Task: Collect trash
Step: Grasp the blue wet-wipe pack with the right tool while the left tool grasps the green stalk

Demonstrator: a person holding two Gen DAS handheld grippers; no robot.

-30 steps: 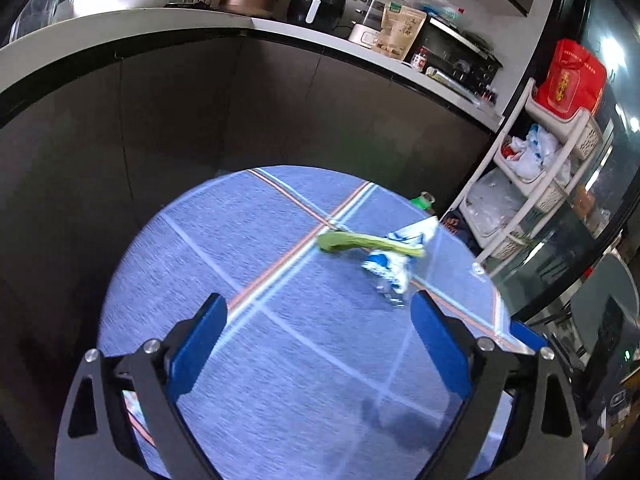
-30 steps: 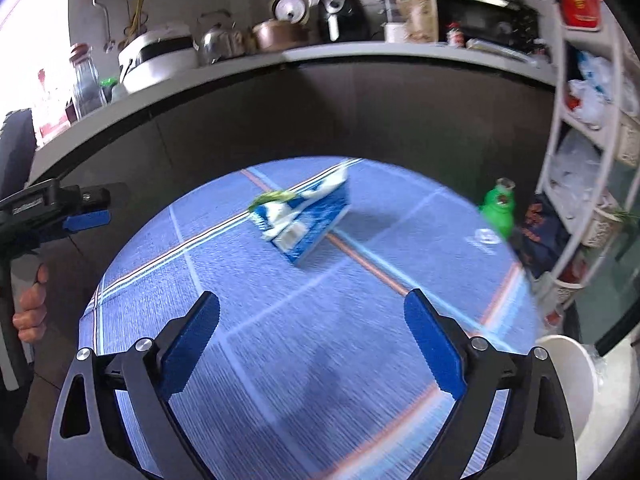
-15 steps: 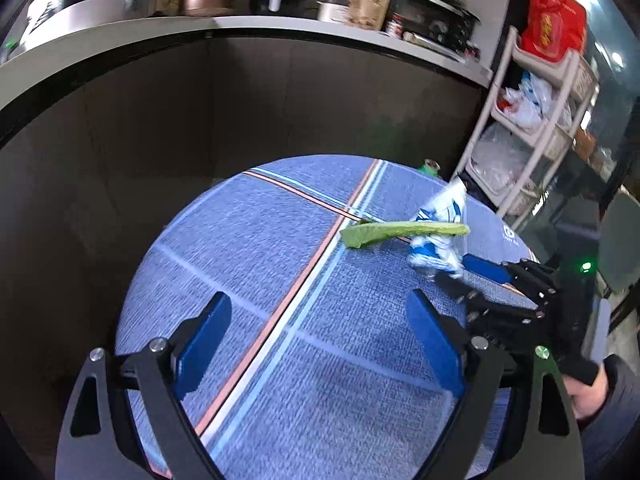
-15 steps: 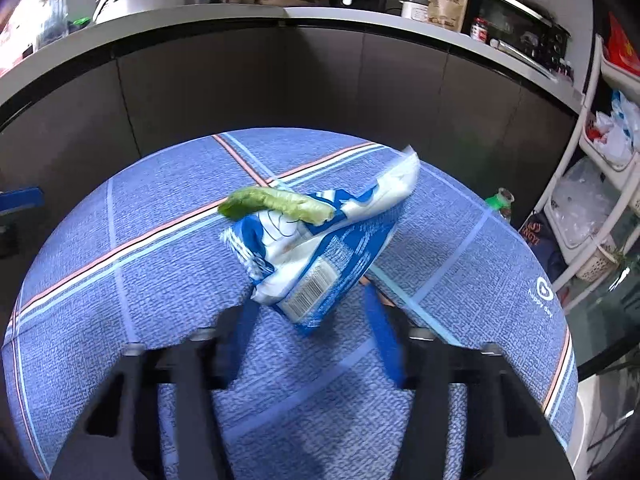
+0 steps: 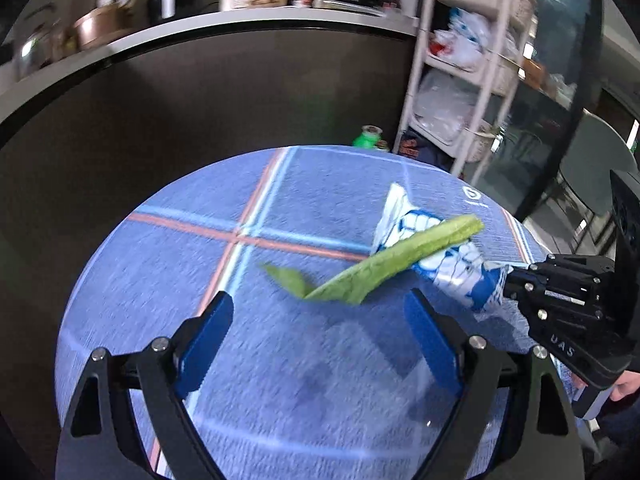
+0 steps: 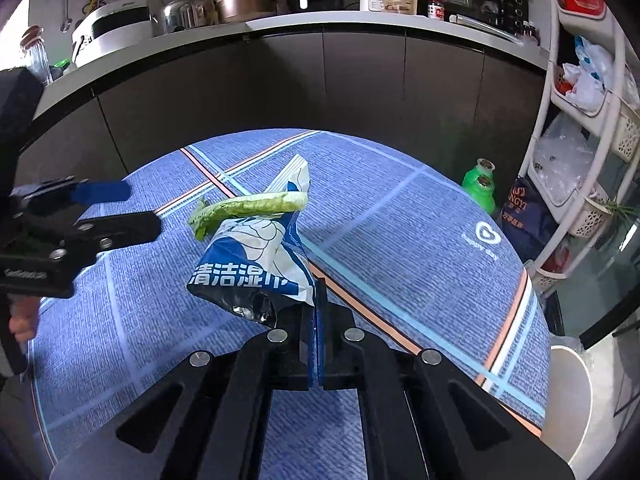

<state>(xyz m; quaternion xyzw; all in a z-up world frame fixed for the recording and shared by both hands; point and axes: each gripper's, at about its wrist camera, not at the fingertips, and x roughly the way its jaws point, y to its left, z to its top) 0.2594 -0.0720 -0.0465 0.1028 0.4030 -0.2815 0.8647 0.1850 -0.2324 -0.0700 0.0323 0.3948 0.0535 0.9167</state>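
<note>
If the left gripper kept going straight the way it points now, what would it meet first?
Most likely the green vegetable leaf, which lies across the wet-wipes packet just ahead of the open left gripper. Depth is unclear; it might reach the blue tablecloth under the leaf first.

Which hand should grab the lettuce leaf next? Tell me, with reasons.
Left. The left gripper has open, empty jaws just short of the lettuce leaf. The right gripper is shut on the wipes packet under the leaf.
</note>
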